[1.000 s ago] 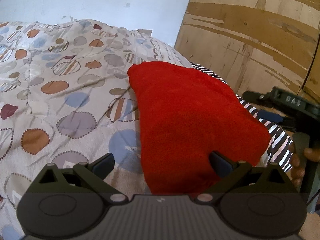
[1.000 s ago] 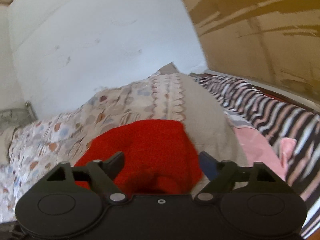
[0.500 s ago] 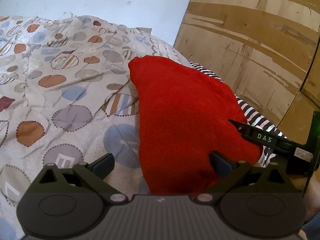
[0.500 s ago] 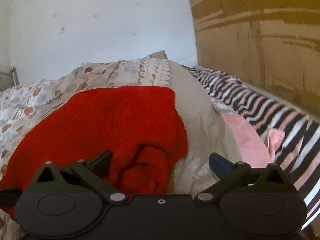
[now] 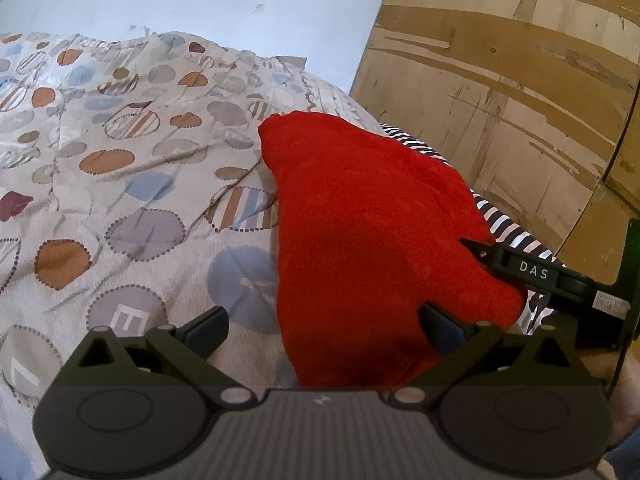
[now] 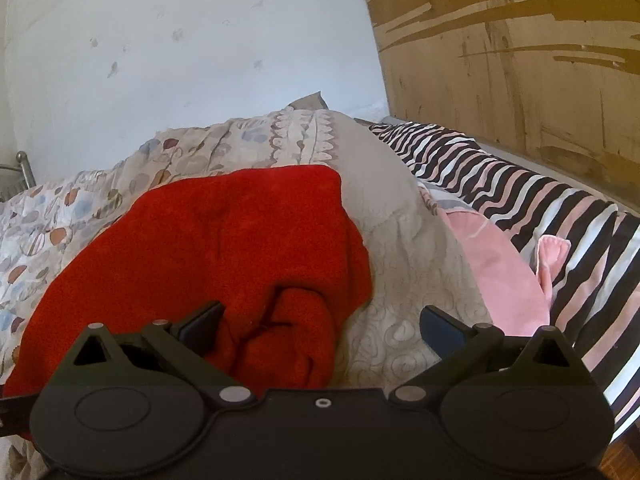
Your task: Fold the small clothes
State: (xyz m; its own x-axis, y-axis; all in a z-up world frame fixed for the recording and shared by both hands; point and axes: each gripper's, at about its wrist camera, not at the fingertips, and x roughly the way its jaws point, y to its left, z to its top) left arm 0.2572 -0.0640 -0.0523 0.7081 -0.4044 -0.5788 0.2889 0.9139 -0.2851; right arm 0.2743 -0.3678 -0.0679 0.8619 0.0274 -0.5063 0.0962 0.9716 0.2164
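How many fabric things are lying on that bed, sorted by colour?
Red: 1, red garment
Pink: 1, pink cloth
Striped black, white and pink: 1, striped sheet
Beige with coloured circles: 1, patterned quilt
Total: 4

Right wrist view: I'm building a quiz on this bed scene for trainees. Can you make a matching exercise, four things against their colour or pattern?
Things:
1. small garment
2. quilt
3. sheet
4. cloth beside the quilt

Looks:
A. plain pink
B. red
C. black, white and pink stripes
D. beige with swirls and coloured circles

Pairs: 1-B, 2-D, 3-C, 4-A
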